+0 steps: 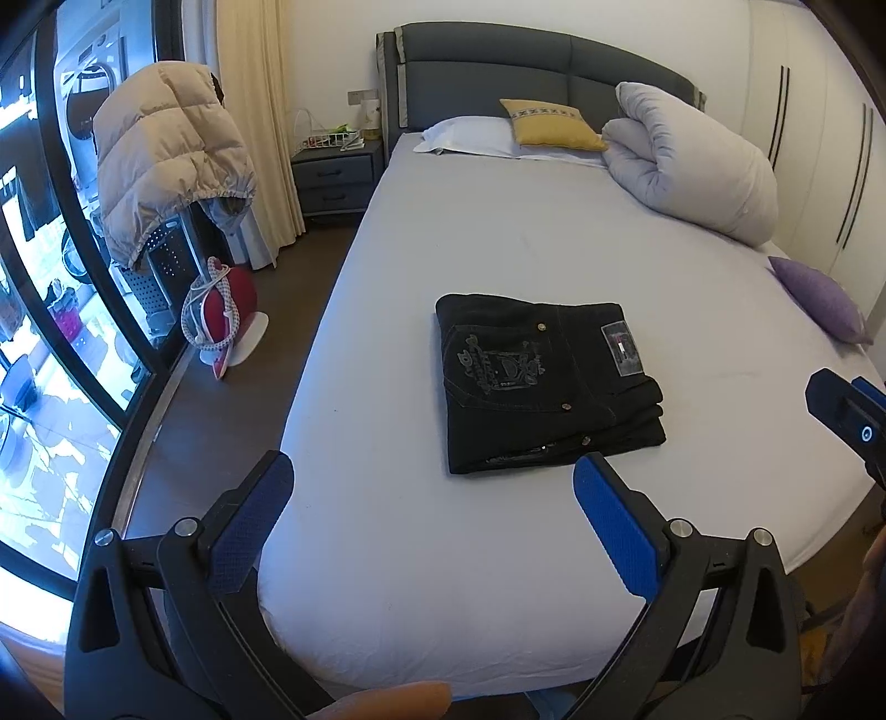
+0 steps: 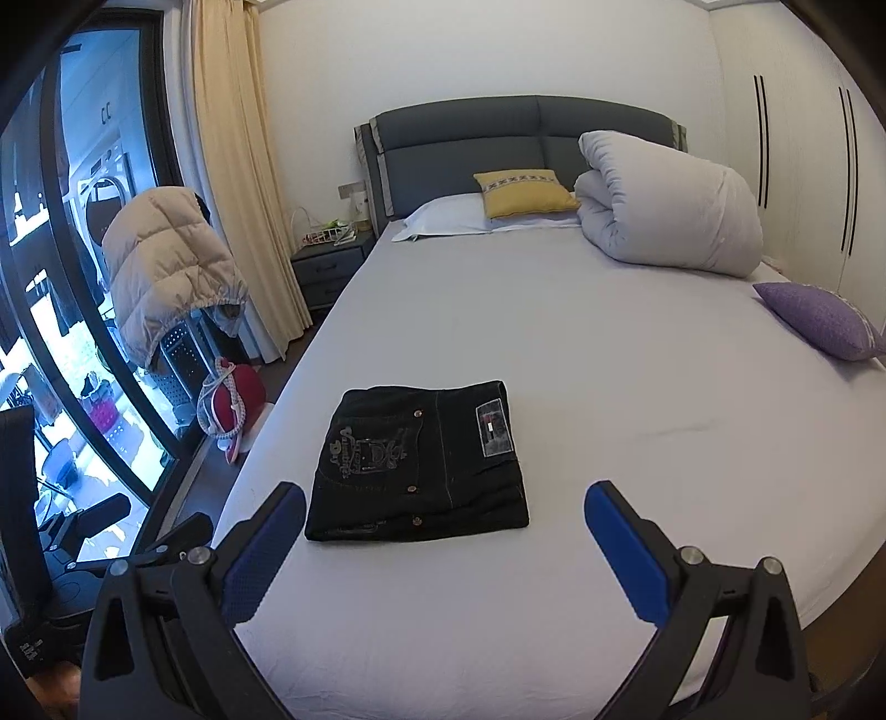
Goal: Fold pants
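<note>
A bed with a pale sheet filled the room, its dark grey padded headboard against a white wall. Left of the headboard stood a grey nightstand, and beyond it cream curtains beside a black-framed glass door bright with daylight. Right of the bed ran white wardrobe doors. Dark wood floor lay along the bed's left side.

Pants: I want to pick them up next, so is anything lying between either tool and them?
Nothing visible. Only bare sheet lies between the open right tool and the folded pants, and likewise before the open left tool.
</note>
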Tool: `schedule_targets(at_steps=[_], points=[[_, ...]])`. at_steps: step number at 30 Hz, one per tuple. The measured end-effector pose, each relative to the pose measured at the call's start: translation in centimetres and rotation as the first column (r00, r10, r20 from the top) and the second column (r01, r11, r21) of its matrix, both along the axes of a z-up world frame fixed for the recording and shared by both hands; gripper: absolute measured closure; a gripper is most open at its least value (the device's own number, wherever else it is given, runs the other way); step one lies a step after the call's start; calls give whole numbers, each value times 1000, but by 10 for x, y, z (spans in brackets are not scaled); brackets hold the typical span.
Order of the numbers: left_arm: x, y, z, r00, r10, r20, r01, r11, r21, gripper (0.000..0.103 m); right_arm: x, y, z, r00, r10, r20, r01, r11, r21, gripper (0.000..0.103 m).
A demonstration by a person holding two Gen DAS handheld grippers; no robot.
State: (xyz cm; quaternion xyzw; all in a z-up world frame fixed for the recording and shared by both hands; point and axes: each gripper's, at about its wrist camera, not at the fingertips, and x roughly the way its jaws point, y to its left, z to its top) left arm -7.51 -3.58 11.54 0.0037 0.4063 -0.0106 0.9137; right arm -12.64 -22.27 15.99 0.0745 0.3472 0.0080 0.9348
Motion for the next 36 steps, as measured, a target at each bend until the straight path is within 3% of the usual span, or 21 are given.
schedule_targets(at_steps=[36], points=[[9,11,-15,999,25,-34,-26,999,-24,0,5,1,-10,998,-8,-66,7,1000,-9,0]])
